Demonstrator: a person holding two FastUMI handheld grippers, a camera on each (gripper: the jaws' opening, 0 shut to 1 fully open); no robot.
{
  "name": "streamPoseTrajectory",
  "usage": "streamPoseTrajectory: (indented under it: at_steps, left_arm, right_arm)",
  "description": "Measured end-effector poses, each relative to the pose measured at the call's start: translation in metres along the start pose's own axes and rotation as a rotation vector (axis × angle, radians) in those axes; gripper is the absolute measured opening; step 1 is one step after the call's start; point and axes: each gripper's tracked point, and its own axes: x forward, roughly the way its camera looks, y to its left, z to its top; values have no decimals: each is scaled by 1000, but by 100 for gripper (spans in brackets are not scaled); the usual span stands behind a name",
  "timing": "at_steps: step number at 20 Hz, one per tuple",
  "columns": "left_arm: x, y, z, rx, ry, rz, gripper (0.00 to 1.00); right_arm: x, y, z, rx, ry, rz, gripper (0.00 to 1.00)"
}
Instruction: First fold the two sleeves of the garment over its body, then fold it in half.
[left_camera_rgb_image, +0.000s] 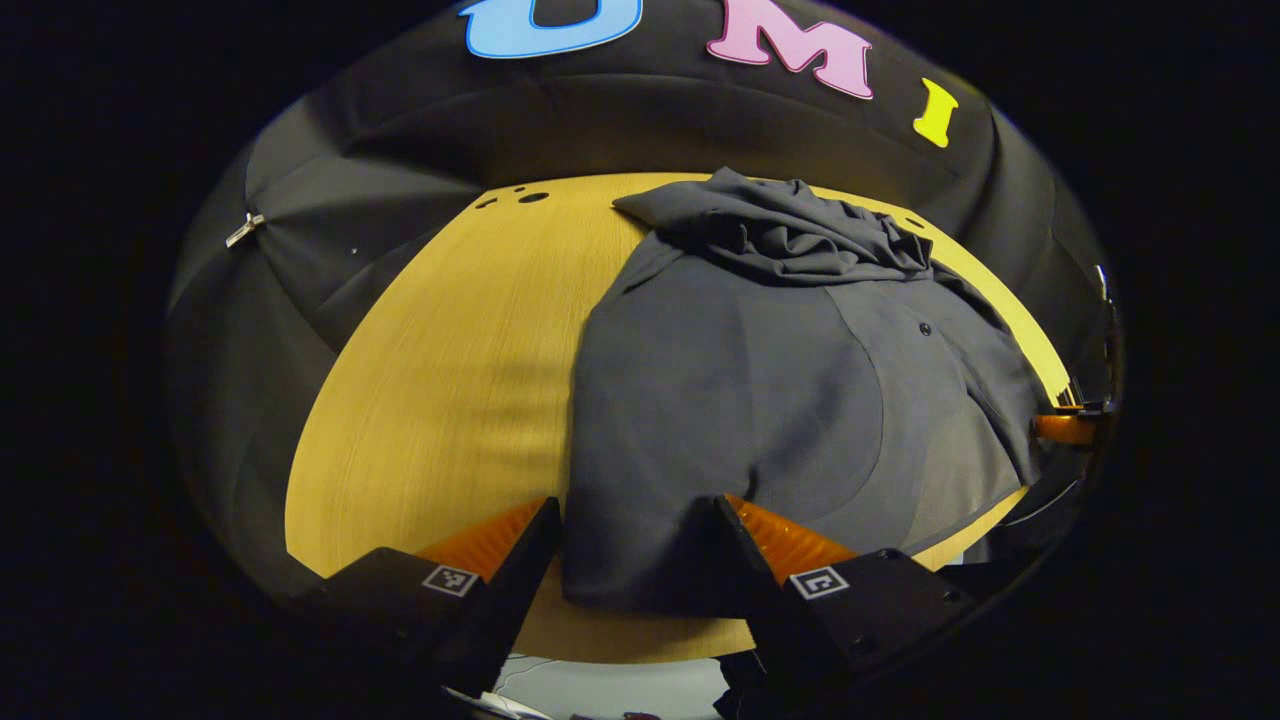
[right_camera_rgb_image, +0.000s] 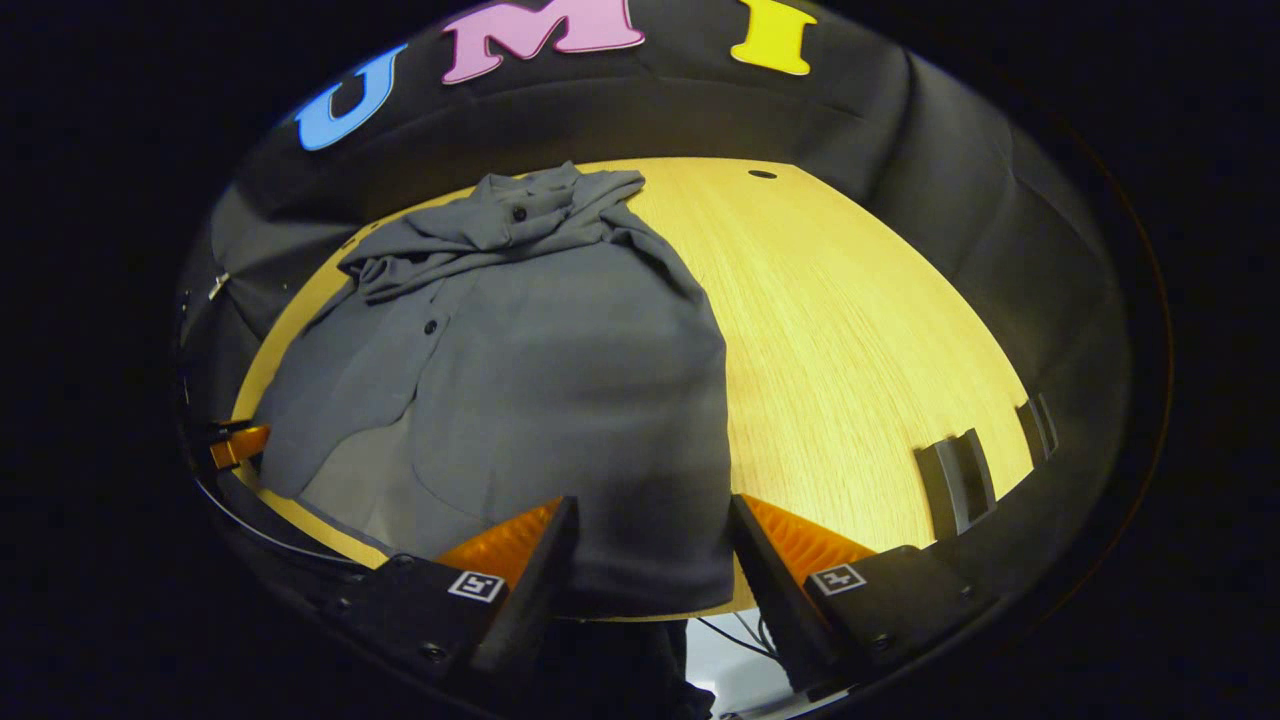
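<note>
- A wooden tabletop (left_camera_rgb_image: 450, 360), pale yellow with fine grain, sits in front of a black cloth wall. Small round holes show near its far edge.
- A dark gray shirt (left_camera_rgb_image: 740, 400) lies spread on the tabletop, its hem at the near edge. In the right gripper view the shirt (right_camera_rgb_image: 560, 370) covers the left half of the tabletop (right_camera_rgb_image: 850, 340).
- The sleeves (left_camera_rgb_image: 790, 235) are bunched in a crumpled heap across the top of the shirt, near the collar, at the far side of the tabletop.
- Small dark buttons run down the shirt's front.
- The left tool (left_camera_rgb_image: 630, 560) is open, one finger on each side of the shirt's near-left hem corner, fabric lying between them. I cannot tell whether the fingers touch the cloth.
- The right tool (right_camera_rgb_image: 650, 560) is open too, its fingers either side of the near-right hem corner.
- Two dark ridged blocks (right_camera_rgb_image: 955, 480) stand near the tabletop's right edge.
- A metal clip (left_camera_rgb_image: 243, 230) is pinned on the wall cloth.
</note>
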Motion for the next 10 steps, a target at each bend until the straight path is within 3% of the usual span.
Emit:
streamPoseTrajectory:
  at_steps: [3, 4, 5, 7, 8, 9, 10]
  left_arm:
    - [1, -4, 1, -2, -6, 3, 95]
    - [3, -13, 0, 14, 6, -13, 92]
    - [2, -25, 2, 40, 0, -45, 65]
    - [6, -31, 4, 87, 2, -38, 12]
    - [5, -30, 5, 99, 5, -37, 12]
    - [2, -30, 2, 88, 16, -43, 2]
    - [-3, -33, -2, 63, 36, -59, 6]
  right_arm:
    - [3, 4, 1, 5, -29, 15, 94]
    - [7, 10, 3, -4, -29, 36, 72]
    - [7, 18, 5, -10, -22, 97, 60]
    - [9, 28, 5, 11, 8, 137, 25]
    - [10, 28, 6, 11, 27, 149, 8]
    - [6, 26, 3, 7, 49, 151, 6]
    - [2, 24, 1, -4, 54, 153, 6]
